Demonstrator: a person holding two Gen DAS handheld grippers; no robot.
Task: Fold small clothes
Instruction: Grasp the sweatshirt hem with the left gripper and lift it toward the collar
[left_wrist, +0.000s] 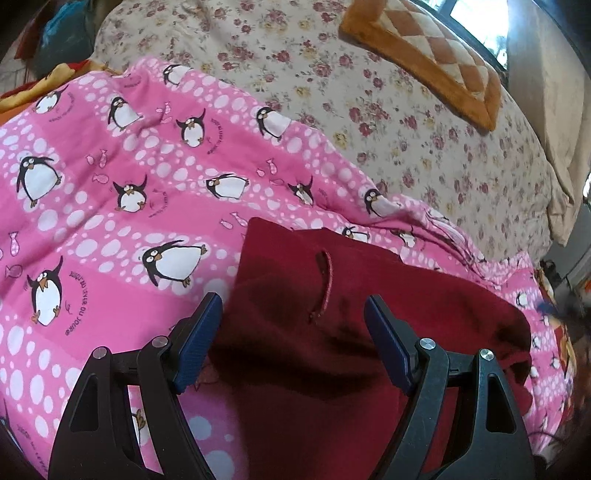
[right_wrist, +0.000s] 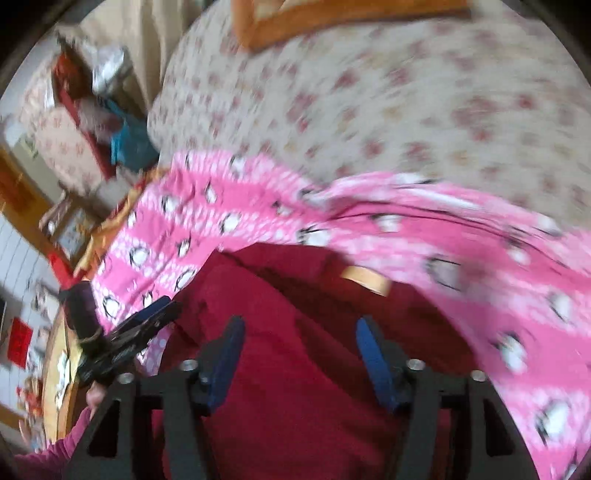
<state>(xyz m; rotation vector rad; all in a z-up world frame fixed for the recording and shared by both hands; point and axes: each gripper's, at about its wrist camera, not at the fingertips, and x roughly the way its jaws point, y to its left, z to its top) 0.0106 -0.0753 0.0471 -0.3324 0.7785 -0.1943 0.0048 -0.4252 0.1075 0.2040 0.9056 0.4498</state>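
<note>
A dark red garment (left_wrist: 332, 350) lies partly folded on a pink penguin-print blanket (left_wrist: 110, 192). A slit with a pink edge (left_wrist: 325, 288) shows near its upper part. My left gripper (left_wrist: 293, 306) is open just above the garment, one finger over its left edge, holding nothing. The right wrist view is blurred. There the red garment (right_wrist: 295, 369) fills the lower middle, with a tan label (right_wrist: 365, 278) near its far edge. My right gripper (right_wrist: 299, 328) is open above it, empty. The left gripper (right_wrist: 129, 339) shows at the garment's left edge.
A floral bedspread (left_wrist: 369, 110) lies beyond the pink blanket, with an orange checked cushion (left_wrist: 424, 55) on it. The bed edge drops at the right (left_wrist: 554, 229). In the right wrist view, cluttered furniture (right_wrist: 74, 110) stands off the bed's left side.
</note>
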